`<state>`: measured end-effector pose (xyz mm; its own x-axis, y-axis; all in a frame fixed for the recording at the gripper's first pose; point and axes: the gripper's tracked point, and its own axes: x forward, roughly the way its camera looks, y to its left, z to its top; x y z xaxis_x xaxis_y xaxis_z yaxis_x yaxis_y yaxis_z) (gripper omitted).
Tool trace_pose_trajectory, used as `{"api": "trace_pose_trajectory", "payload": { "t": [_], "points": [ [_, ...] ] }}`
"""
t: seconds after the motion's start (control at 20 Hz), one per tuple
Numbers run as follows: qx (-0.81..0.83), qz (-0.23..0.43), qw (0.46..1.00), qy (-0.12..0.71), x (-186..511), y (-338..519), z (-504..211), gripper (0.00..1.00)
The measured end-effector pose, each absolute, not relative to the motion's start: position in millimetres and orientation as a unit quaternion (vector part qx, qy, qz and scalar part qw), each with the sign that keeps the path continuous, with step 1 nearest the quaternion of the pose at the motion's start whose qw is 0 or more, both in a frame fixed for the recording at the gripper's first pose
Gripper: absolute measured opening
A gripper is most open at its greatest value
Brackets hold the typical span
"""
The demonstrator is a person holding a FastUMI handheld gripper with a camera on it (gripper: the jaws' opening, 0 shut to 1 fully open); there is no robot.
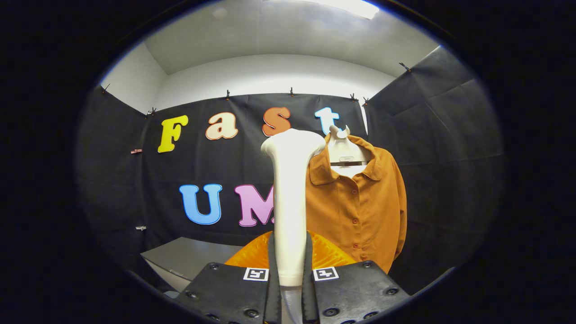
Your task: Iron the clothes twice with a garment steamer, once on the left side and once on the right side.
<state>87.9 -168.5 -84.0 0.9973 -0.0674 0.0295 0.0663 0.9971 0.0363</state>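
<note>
Steamer (290, 202) in tongs (290, 288), before shirt (360, 211).

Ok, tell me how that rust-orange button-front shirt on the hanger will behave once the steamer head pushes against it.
The rust-orange button-front shirt looks like soft fabric hanging free from a pale hanger, so it will probably give way and swing. Its loose sleeve may fold. The gripper, shut on the white garment steamer, likely needs gentle strokes.

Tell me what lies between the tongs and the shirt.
In the gripper view, the tongs are shut on the steamer, which rises in front of the hanging shirt; orange cloth lies just ahead of them.
</note>
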Motion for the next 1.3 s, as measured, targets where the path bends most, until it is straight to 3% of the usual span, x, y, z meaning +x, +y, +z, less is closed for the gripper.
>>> {"api": "trace_pose_trajectory", "payload": {
  "t": [0.85,1.3],
  "points": [
    [0.015,-0.047,0.997,0.051,169.4,-222.8,-163.1,0.21],
    [0.017,-0.046,0.992,0.115,161.4,-230.0,-236.1,0.21]
  ]
}}
